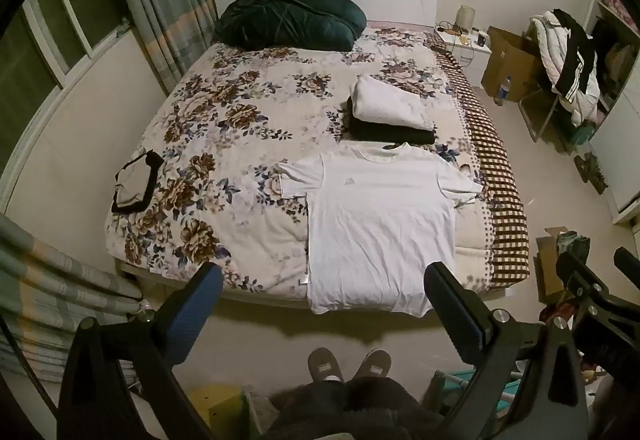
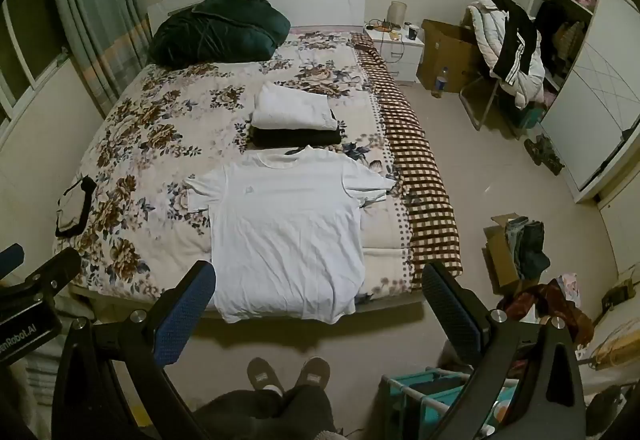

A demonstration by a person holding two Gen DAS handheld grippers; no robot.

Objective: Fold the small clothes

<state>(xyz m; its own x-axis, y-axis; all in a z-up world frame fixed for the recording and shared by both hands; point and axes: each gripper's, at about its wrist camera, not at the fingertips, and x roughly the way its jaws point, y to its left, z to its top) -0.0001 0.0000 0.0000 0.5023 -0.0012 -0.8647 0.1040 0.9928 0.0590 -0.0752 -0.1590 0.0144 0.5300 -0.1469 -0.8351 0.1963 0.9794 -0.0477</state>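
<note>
Hovering above the foot of the bed, the left hand-held gripper has its jaws spread wide with nothing between them. Straight ahead of it and just below lies the white T-shirt, spread flat and face up on the floral bedspread, collar pointing away, both short sleeves out to the sides, and its hem hanging a little over the near edge of the mattress. The right hand-held gripper is likewise spread apart and empty, held beside the left one at about the same height; from it the T-shirt sits ahead and slightly to the left. Neither gripper touches the cloth.

Beyond the shirt's collar, farther from both grippers, is a stack of folded clothes: a white piece on top of a black one, the stack just past the collar. Well off to the left of the left hand-held gripper, near the bed's left edge, lies a small grey garment with black trim, crumpled and unfolded. At the far end, against the headboard, is a dark green duvet bundled up. A brown checked blanket runs along the bed's right side. Directly beneath both grippers, a pair of slippers stands on the floor, toes toward the bed.
</note>
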